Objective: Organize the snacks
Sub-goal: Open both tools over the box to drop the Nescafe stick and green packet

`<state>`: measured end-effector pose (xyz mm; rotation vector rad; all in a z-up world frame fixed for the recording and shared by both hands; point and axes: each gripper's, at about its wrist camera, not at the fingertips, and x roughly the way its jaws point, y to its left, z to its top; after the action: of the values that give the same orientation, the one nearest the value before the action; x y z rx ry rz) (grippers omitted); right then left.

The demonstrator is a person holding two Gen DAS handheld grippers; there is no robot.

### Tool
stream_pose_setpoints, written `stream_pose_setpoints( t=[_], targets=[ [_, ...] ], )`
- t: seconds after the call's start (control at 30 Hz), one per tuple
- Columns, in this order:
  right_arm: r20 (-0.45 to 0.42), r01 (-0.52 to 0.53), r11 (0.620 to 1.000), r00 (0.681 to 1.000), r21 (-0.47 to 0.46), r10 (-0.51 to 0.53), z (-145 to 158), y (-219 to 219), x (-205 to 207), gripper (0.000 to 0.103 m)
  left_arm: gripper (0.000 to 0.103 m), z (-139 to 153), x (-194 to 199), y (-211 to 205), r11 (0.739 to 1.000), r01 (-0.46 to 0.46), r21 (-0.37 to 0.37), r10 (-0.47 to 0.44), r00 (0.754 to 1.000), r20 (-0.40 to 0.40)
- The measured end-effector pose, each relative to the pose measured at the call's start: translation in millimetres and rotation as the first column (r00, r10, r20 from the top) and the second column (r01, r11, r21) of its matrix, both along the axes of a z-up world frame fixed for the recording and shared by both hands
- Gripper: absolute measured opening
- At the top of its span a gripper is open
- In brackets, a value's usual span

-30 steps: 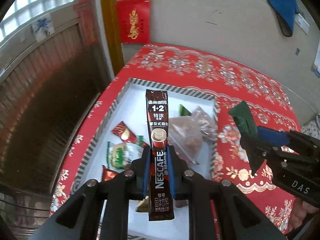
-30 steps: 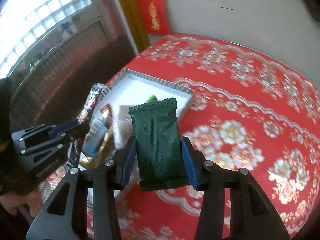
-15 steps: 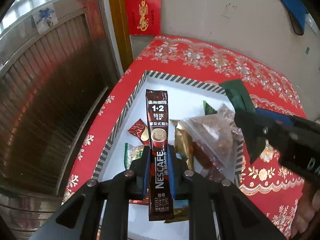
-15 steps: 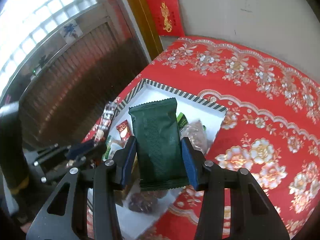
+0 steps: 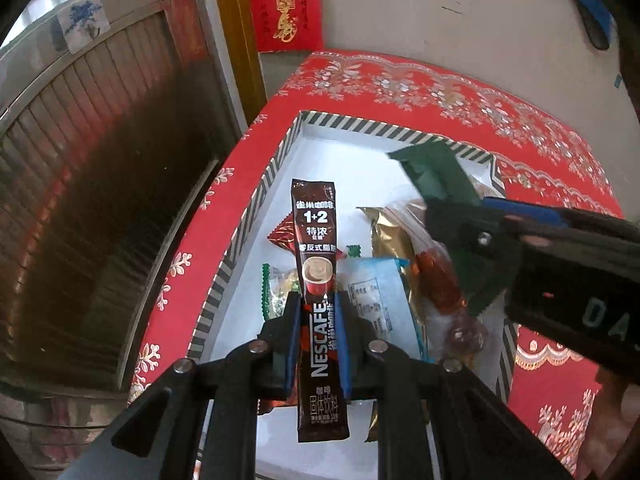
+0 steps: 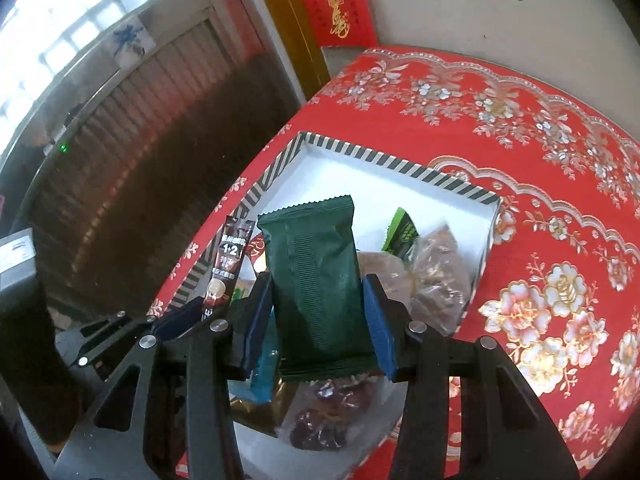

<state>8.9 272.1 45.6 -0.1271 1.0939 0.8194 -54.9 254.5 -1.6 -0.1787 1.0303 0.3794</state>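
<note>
My left gripper (image 5: 318, 316) is shut on a brown Nescafe coffee stick (image 5: 316, 248) and holds it upright above the white tray (image 5: 340, 148) with the striped rim. My right gripper (image 6: 318, 300) is shut on a dark green snack packet (image 6: 316, 276) and holds it over the same tray (image 6: 360, 180). In the left wrist view the right gripper (image 5: 452, 216) reaches in from the right with the green packet (image 5: 432, 172) above the tray's right side. The left gripper (image 6: 192, 308) and its stick (image 6: 228, 256) show at the left in the right wrist view.
Several snacks lie in the tray: a clear bag of brown pieces (image 6: 436, 268), a blue-white packet (image 5: 376, 296), a gold packet (image 5: 388, 232), small red and green wrappers. The tray sits at the left edge of a red floral tablecloth (image 6: 540, 200). A wall and door frame stand behind.
Both grippers have moved forward over the tray. The right gripper with the green packet came in from the tablecloth to above the tray's right side. Both grips are unchanged.
</note>
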Motion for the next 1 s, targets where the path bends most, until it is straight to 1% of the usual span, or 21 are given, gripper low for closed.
stream_pose_setpoints(
  t=[0.2, 1.0],
  targets=[
    [-0.009, -0.003, 1.0, 1.0, -0.002, 0.003, -4.1, 4.4, -0.6, 0.045, 0.018, -2.3, -1.4, 0.2, 1.0, 0.004, -0.006, -0.005, 1.0, -0.013],
    [-0.01, -0.008, 1.0, 1.0, -0.002, 0.008, -2.1, 2.5, -7.8, 0.045, 0.019, -1.1, -3.0, -1.9, 1.0, 0.007, -0.012, -0.007, 1.0, -0.017]
  ],
)
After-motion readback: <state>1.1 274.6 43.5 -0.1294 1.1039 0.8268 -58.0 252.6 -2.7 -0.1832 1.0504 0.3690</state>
